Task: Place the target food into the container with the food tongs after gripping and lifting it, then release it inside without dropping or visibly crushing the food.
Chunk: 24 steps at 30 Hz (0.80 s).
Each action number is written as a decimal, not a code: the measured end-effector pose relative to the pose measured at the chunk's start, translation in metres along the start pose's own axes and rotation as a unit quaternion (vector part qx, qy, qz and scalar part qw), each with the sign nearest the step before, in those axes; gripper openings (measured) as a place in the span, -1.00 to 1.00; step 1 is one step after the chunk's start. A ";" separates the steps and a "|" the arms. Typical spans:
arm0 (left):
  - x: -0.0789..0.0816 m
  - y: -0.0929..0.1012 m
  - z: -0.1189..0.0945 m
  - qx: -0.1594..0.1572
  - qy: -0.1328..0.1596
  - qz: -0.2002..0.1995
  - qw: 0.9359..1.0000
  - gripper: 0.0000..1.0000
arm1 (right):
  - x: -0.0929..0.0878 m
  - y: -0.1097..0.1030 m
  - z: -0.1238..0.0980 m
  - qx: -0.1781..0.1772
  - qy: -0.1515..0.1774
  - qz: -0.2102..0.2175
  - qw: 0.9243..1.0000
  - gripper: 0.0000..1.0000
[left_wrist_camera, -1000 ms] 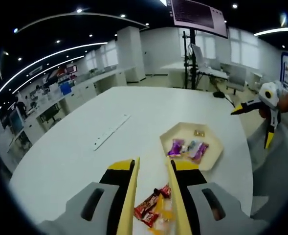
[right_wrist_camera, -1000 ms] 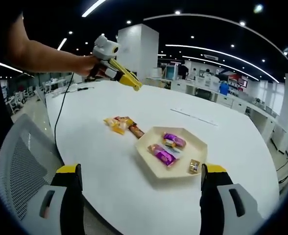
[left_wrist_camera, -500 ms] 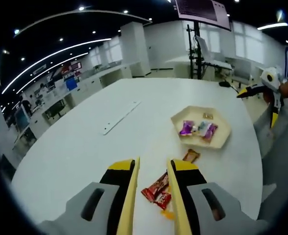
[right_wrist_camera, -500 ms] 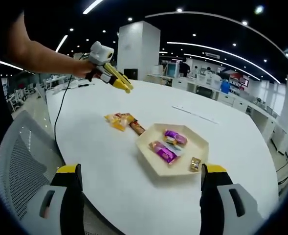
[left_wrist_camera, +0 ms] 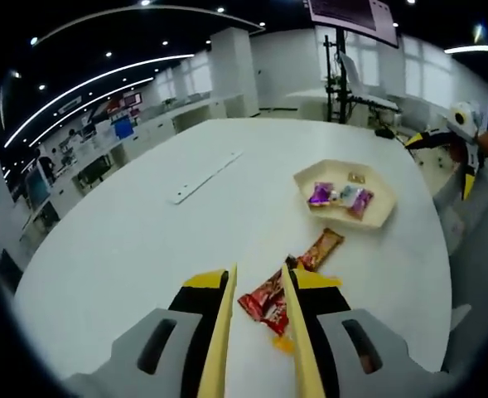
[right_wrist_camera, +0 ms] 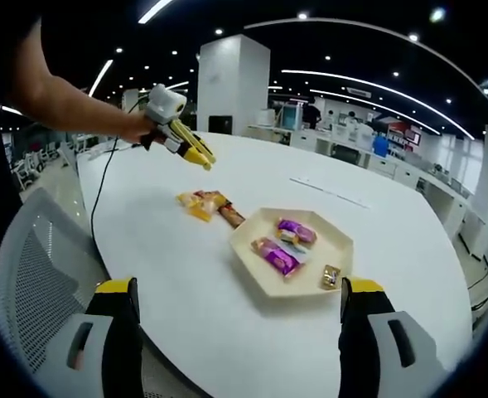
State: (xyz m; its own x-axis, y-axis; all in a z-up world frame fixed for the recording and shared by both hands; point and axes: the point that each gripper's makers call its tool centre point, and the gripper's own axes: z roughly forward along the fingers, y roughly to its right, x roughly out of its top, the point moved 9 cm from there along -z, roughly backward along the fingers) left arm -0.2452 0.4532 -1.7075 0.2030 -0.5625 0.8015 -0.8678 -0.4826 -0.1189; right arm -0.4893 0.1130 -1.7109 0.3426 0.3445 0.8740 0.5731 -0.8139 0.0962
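The step in hand is the approach to the grip. The left gripper hangs above the white surface, aimed down at the loose snacks. Its yellow fingers stand parted and hold nothing. A red-wrapped snack lies on the surface between the fingertips, a brown-wrapped bar just beyond it, and a yellow piece close by. In the right gripper view the same group lies near the hexagonal tray but apart from it.

The tray already carries several wrapped pieces. The right gripper waits well back from the tray, its fingers spread wide and empty.

Next move, as judged: lower the left fingers around the red-wrapped snack, close lightly enough not to crush it, lift clear, carry it across to the tray, and open inside the rim.
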 end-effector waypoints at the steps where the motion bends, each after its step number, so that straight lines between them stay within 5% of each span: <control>1: -0.007 -0.001 0.001 0.020 -0.019 -0.013 1.000 -0.48 | 0.000 0.000 0.000 0.000 0.000 0.000 1.000 0.99; 12: -0.030 0.017 0.017 0.013 -0.025 -0.060 0.998 -0.48 | -0.001 -0.001 0.000 0.002 -0.003 -0.003 1.000 0.96; 24: -0.048 0.022 0.026 0.013 -0.067 -0.070 0.995 -0.48 | -0.001 -0.001 0.000 0.002 -0.002 -0.003 1.000 0.96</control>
State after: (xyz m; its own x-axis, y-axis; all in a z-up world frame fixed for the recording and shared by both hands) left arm -0.2625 0.4519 -1.7635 0.3818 -0.5722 0.7259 -0.8150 -0.5788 -0.0276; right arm -0.4898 0.1132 -1.7117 0.3429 0.3514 0.8712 0.5780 -0.8100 0.0992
